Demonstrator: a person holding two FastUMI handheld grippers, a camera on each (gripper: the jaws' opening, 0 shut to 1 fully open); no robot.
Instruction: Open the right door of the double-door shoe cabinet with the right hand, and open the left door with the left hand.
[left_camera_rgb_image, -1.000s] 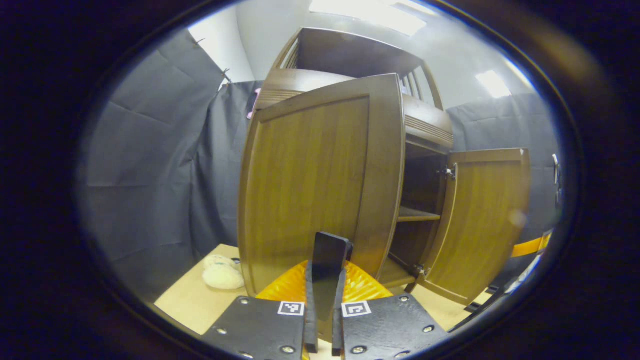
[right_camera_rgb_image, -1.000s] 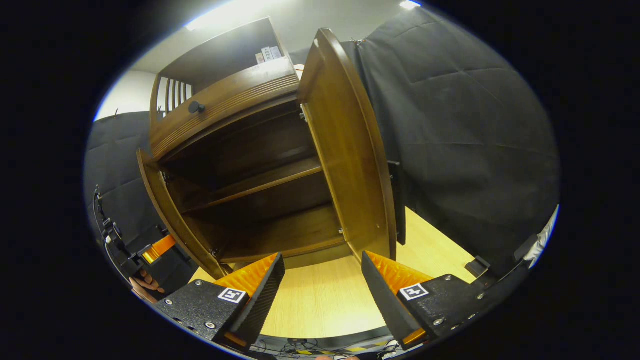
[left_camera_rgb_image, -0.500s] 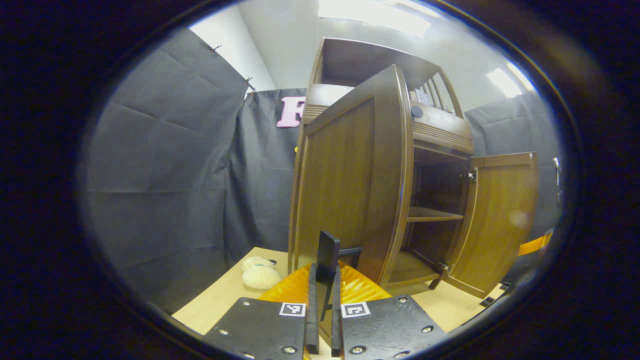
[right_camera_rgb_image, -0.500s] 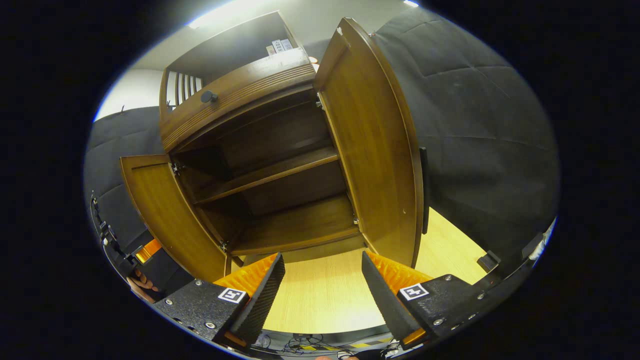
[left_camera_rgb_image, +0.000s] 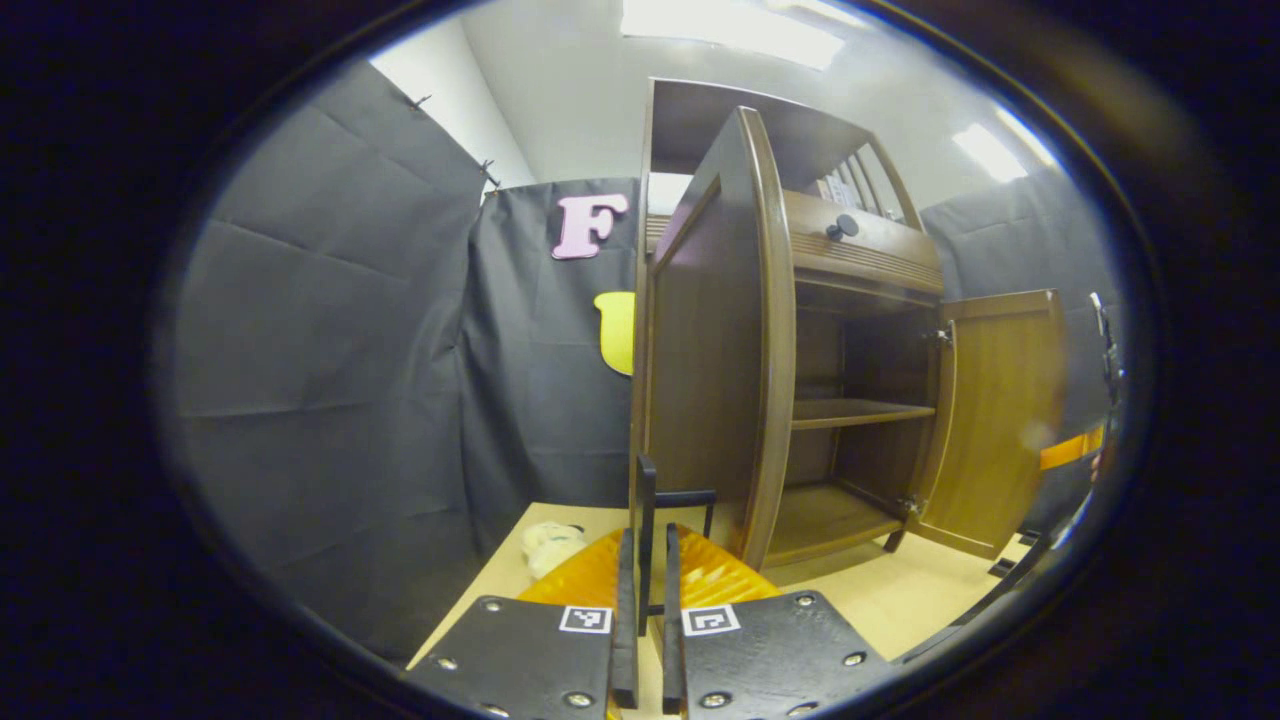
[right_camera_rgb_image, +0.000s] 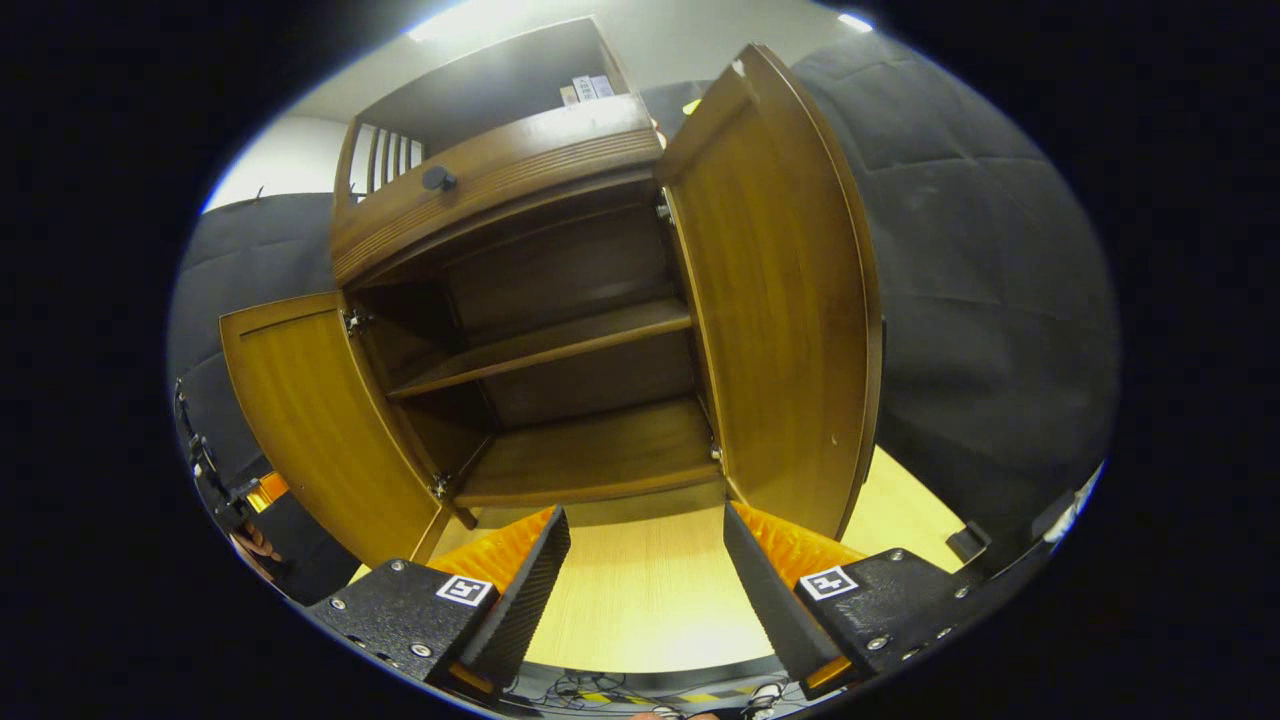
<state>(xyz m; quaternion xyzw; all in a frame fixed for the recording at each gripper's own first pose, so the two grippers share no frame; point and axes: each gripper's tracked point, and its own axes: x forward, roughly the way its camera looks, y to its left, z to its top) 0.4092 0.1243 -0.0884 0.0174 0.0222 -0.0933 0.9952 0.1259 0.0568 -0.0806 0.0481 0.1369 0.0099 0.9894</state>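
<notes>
left door has swung further out, handle clenched in left gripper; right gripper released, right door open; task nearly complete.

My fingers cover most of the left door's handle; that door hides the cabinet's left side; small labels up top are unreadable

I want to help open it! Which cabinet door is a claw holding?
The left door. The left claw is shut on its black handle; the right door hangs free.
</notes>
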